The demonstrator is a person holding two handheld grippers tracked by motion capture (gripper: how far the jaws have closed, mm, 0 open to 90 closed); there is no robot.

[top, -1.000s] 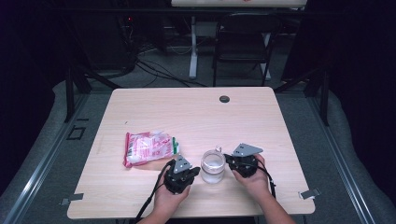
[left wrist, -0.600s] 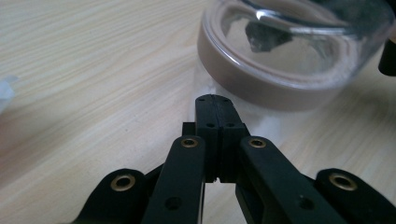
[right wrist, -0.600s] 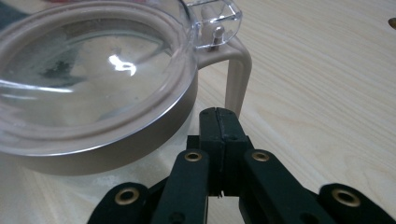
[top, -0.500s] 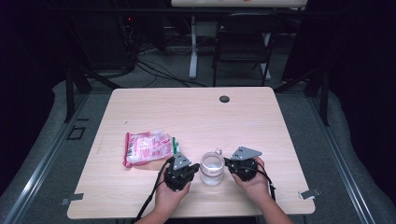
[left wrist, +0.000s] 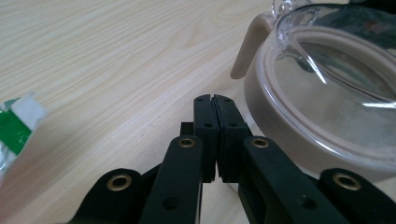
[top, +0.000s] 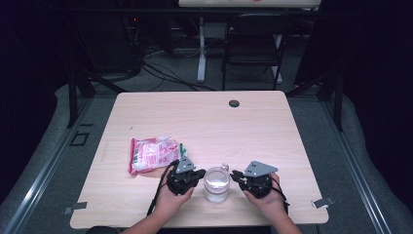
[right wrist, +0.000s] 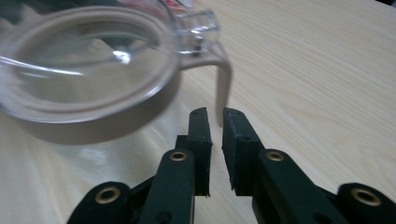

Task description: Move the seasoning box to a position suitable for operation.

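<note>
left hand-held gripper (left wrist: 215, 100) pressed together; right hand-held gripper (right wrist: 215, 114) just parted slightly, empty; jar (top: 216, 184) unmoved

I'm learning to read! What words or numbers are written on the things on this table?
None can be read.
Packet: red and white print with a green edge, too small and blurred to read.
Clear jar: a bit of red marking near its rim in the right gripper view, cut off and unreadable.
</note>
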